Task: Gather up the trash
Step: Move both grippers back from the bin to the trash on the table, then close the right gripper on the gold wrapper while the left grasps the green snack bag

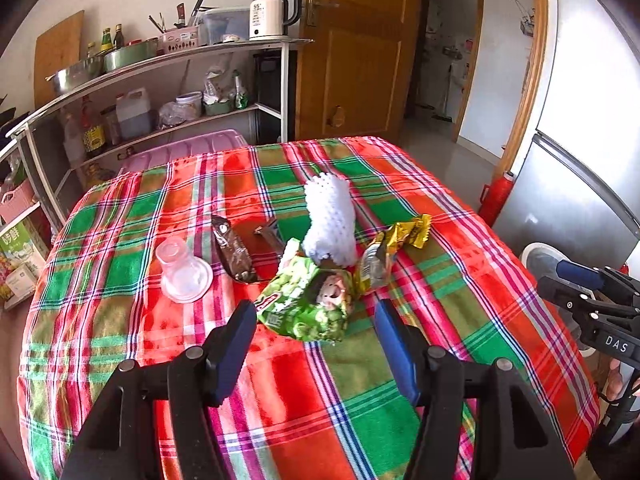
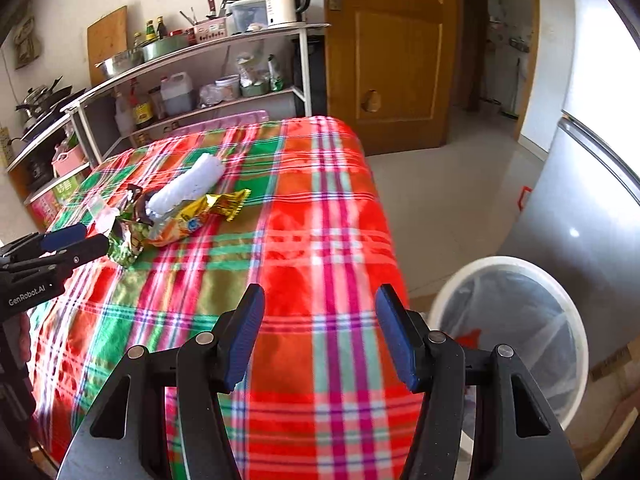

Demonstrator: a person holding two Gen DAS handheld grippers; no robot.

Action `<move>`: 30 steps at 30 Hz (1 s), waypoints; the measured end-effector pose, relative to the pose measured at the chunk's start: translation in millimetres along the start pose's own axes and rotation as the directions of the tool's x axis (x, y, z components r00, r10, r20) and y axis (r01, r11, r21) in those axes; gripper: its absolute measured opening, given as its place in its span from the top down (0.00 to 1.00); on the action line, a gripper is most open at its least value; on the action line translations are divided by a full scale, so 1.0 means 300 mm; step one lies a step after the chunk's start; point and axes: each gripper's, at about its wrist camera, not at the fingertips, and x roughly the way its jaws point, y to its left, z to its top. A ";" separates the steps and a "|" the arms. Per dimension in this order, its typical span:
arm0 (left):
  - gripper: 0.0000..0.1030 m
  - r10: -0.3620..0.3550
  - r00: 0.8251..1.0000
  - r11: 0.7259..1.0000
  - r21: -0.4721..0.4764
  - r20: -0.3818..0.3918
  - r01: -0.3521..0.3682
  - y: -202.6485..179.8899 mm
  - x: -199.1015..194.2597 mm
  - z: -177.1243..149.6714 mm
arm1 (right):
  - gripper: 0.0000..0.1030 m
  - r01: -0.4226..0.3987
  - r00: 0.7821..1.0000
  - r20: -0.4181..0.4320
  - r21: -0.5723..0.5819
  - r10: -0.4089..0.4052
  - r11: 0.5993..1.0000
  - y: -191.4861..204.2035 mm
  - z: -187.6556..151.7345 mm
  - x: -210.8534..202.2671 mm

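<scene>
Hovering left gripper (image 1: 316, 344) parted, green wrapper (image 1: 308, 300) beyond

The kettle (image 1: 269, 12) on the shelf shows "55°" on its white body. The right gripper (image 1: 592, 280), seen from the left wrist, bears "DAS" in white letters. The left gripper (image 2: 76, 242), seen from the right wrist, bears "GenRobot.AI". Print on the snack bags and the carton is too small to read.
</scene>
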 end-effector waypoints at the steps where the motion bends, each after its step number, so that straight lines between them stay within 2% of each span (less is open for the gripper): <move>1: 0.40 -0.003 1.000 1.000 -0.003 -0.003 0.002 0.014 0.005 -0.002 | 0.43 -0.011 1.000 -0.007 -0.005 0.011 1.000 0.017 0.010 0.017; 6: 0.40 -0.028 0.999 0.999 -0.039 -0.019 0.027 0.077 0.038 -0.004 | 0.43 -0.051 0.998 -0.032 -0.046 0.049 0.998 0.111 0.056 0.091; 11: 0.39 -0.094 0.995 0.994 -0.061 -0.038 0.091 0.106 0.082 0.014 | 0.43 -0.086 0.995 -0.056 -0.048 0.083 0.995 0.173 0.103 0.170; 16: 0.39 -0.098 0.993 0.995 -0.036 -0.060 0.096 0.092 0.136 0.040 | 0.43 -0.079 0.995 -0.068 -0.039 0.076 0.996 0.194 0.147 0.231; 20: 0.39 -0.055 0.996 0.998 -0.017 -0.065 0.054 0.085 0.164 0.055 | 0.43 -0.107 0.992 -0.068 0.004 0.107 0.994 0.189 0.186 0.269; 24: 0.39 -0.068 0.995 0.997 -0.035 -0.071 0.066 0.096 0.176 0.056 | 0.43 -0.138 0.988 -0.069 0.032 0.140 0.990 0.200 0.223 0.300; 30: 0.39 -0.062 0.996 0.997 -0.047 -0.069 0.059 0.112 0.182 0.060 | 0.43 -0.142 0.985 -0.097 0.039 0.145 0.989 0.247 0.259 0.366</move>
